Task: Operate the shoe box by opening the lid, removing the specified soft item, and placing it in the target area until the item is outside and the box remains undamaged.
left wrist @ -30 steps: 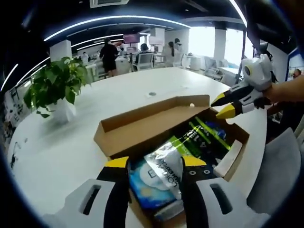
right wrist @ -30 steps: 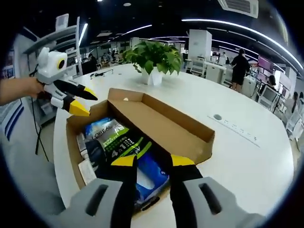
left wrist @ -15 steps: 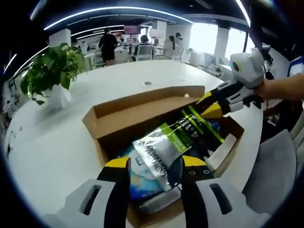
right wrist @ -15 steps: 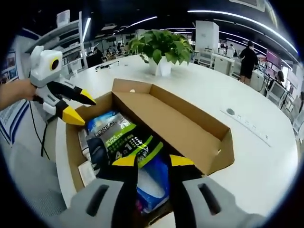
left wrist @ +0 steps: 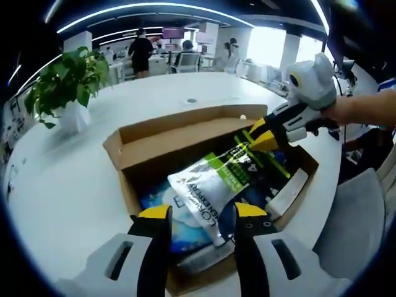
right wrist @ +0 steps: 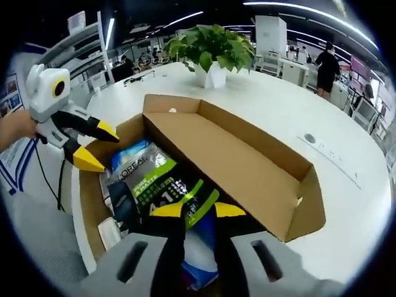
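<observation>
An open cardboard shoe box (left wrist: 162,143) (right wrist: 247,162) lies on the white table, its lid folded back. Inside are a silver-and-green soft pouch (left wrist: 209,190) (right wrist: 137,168), a black-and-green pouch (left wrist: 263,162) (right wrist: 179,190) and a blue pack (left wrist: 185,221) underneath. My left gripper (left wrist: 203,213) (right wrist: 94,146) hovers open over one end of the box, just above the silver pouch. My right gripper (right wrist: 198,210) (left wrist: 261,135) is low over the black-and-green pouch at the other end, its jaws a narrow gap apart. I cannot tell whether it touches the pouch.
A potted plant (left wrist: 65,93) (right wrist: 211,52) stands on the table beyond the box. A round socket cover (left wrist: 192,100) (right wrist: 310,138) is set into the tabletop. A grey chair (left wrist: 359,223) sits by the table edge. People and desks are far behind.
Both views have closed in on the box. In the left gripper view the right gripper has moved left and down to the black-and-green pouch. Its jaws have narrowed slightly.
</observation>
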